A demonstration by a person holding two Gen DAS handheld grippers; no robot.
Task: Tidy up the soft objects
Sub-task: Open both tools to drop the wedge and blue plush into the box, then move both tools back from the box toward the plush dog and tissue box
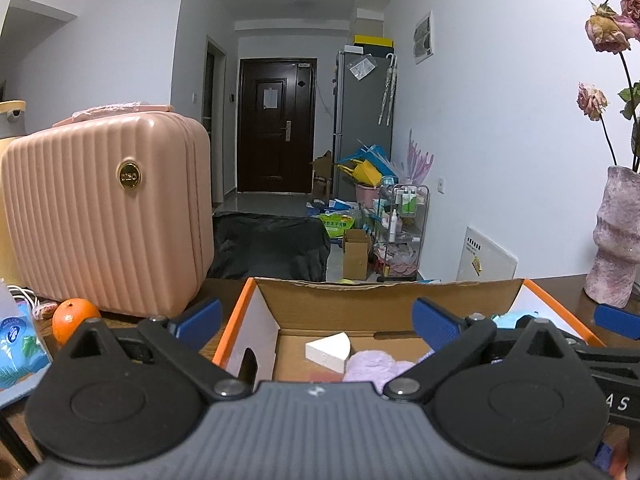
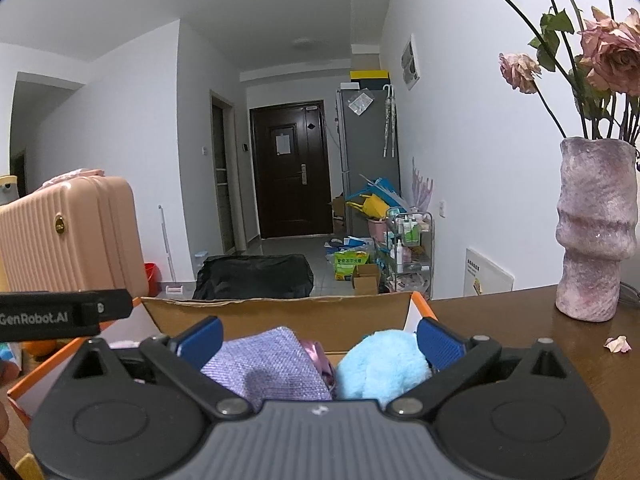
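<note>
1. Left wrist view: the left gripper (image 1: 316, 322) hangs with jaws wide apart, holding nothing. Directly ahead and below, inside the cardboard box (image 1: 384, 294), lie a white foam wedge (image 1: 328, 350) and a lilac fluffy cloth (image 1: 378, 366).
2. Right wrist view: the right gripper (image 2: 318, 338) is equally spread and empty. A purple woven cloth (image 2: 272, 362) sits toward its left finger and a blue fluffy puff (image 2: 382, 364) beside its right finger, both in the box; this arm appears nearer them.

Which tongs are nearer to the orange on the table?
Left. The orange sits just outside the left tongs, beside the left finger. The right tongs hover over the cardboard box, farther off on the far side.
</note>
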